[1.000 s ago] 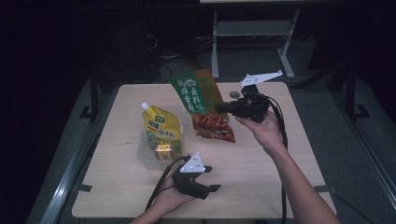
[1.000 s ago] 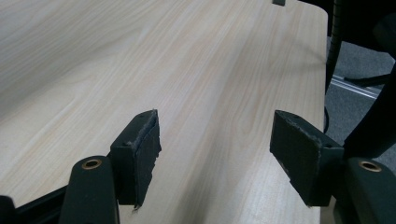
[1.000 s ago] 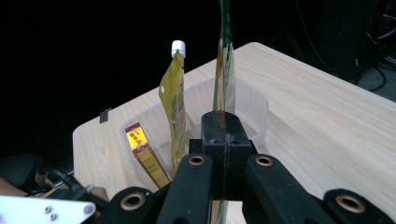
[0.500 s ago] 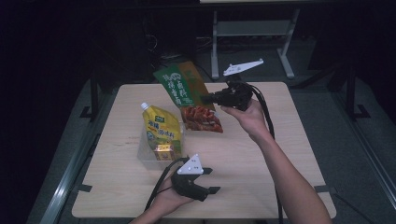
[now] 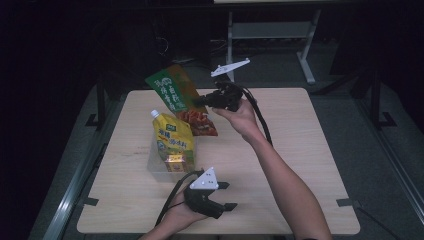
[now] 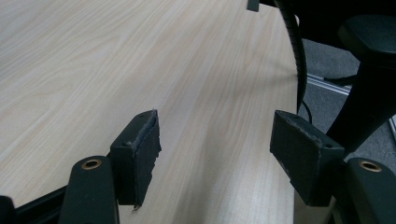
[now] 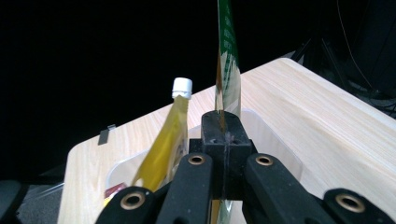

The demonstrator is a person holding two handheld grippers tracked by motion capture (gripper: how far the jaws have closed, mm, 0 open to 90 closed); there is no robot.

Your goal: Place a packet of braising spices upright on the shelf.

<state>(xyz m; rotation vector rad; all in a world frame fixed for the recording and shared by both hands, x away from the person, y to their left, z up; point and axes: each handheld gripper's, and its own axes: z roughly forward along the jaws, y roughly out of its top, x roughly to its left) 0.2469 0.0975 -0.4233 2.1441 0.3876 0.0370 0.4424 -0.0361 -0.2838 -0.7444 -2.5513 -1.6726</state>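
Clamped edge-on between the jaws of my right gripper (image 5: 200, 101), the flat green-and-orange foil snack bag (image 5: 170, 90) has travelled: a second ago it hung over the far middle of the desk (image 5: 300, 150), and now I have swung it to that gripper's left and lifted it, so it sits tilted in the air just above and beyond the clear plastic tub (image 5: 172, 167). In the right gripper view the bag (image 7: 227, 56) rises straight up out of the pinched jaws, with the tub's pale rim (image 7: 261, 121) directly below and ahead of them. I take that to mean the carry is nearly done and the bag is lined up to go down into the tub.

Already standing in the tub is the yellow spouted pouch with a white cap (image 5: 172, 140), leaning just left of my right gripper's jaws; the bag will have to slip in beside it, on the far side, and I judge the gap to be tight.

My right forearm reaches diagonally forward across the desk, wrist cocked so the jaws point left and slightly down.

My left gripper (image 5: 224, 196) has stayed put near the desk's front edge, below the tub, jaws spread wide on nothing, resting low over bare wood in its own view (image 6: 215, 140).
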